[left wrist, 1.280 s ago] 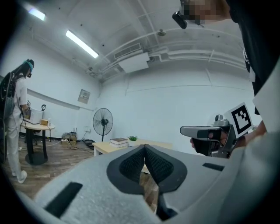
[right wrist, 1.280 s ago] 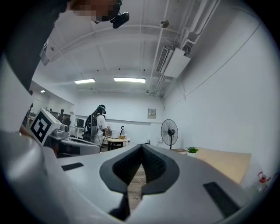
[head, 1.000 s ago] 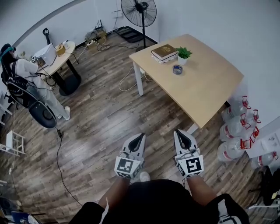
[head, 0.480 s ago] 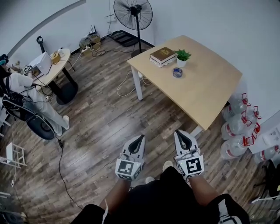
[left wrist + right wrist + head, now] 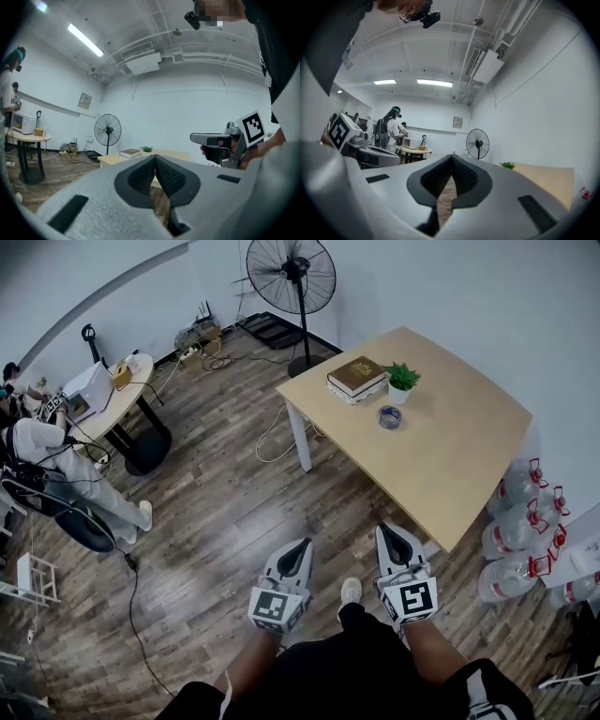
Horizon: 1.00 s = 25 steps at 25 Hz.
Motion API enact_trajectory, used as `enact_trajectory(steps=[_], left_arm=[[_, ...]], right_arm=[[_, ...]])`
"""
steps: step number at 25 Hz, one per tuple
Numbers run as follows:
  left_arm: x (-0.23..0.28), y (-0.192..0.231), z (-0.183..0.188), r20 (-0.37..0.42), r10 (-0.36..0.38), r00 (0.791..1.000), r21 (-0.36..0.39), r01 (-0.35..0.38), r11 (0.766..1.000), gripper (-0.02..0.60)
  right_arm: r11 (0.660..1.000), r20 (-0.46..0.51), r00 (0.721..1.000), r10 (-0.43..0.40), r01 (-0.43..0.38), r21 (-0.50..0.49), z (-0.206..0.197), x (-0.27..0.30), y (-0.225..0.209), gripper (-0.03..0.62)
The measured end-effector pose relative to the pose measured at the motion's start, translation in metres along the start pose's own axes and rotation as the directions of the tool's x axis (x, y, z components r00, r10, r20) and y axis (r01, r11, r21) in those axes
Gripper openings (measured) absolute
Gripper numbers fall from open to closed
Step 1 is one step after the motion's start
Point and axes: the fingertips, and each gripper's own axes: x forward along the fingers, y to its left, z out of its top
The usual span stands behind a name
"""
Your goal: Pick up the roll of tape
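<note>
At the bottom centre of the head view, the person's arms hold the left gripper [image 5: 303, 546] and the right gripper [image 5: 383, 531] side by side over the wooden floor [image 5: 225, 493]. Both pairs of jaws are pressed together at their tips, with nothing between them. Further up, in the upper right of the frame, stands a light wooden table [image 5: 459, 442]. The roll of tape [image 5: 389, 417] lies flat on it, well apart from both grippers, just below a small potted plant [image 5: 403, 380] and near a stack of books [image 5: 357, 377]. Water bottles [image 5: 520, 521] crowd the right edge. At the top centre stands a fan [image 5: 291, 276]. At the far left, another person [image 5: 47, 442] sits by a round table [image 5: 131, 381].
</note>
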Motion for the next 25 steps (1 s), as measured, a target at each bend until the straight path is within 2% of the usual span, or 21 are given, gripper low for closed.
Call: enact_trajectory(steps=[5,16,25], left_arm=[[0.055,0.012,0.003,-0.018,-0.018,1.000,0.014,0.018,1.000,0.001],[0.169,0.042,0.022,-0.021,0.004,1.000,0.017,-0.003,1.000,0.002],[0.227,0.054,0.027,-0.016,0.000,1.000,0.031,0.001,1.000,0.002]], right_arm=[[1.000,0.005,1.000,0.007,-0.007,0.024,-0.003,0.041,-0.039,-0.006],[1.000,-0.001,1.000,0.016,-0.016,0.024,-0.007,0.114,-0.128,-0.006],[0.999,0.009,1.000,-0.012,0.011,0.050,-0.014,0.144,-0.178,-0.006]])
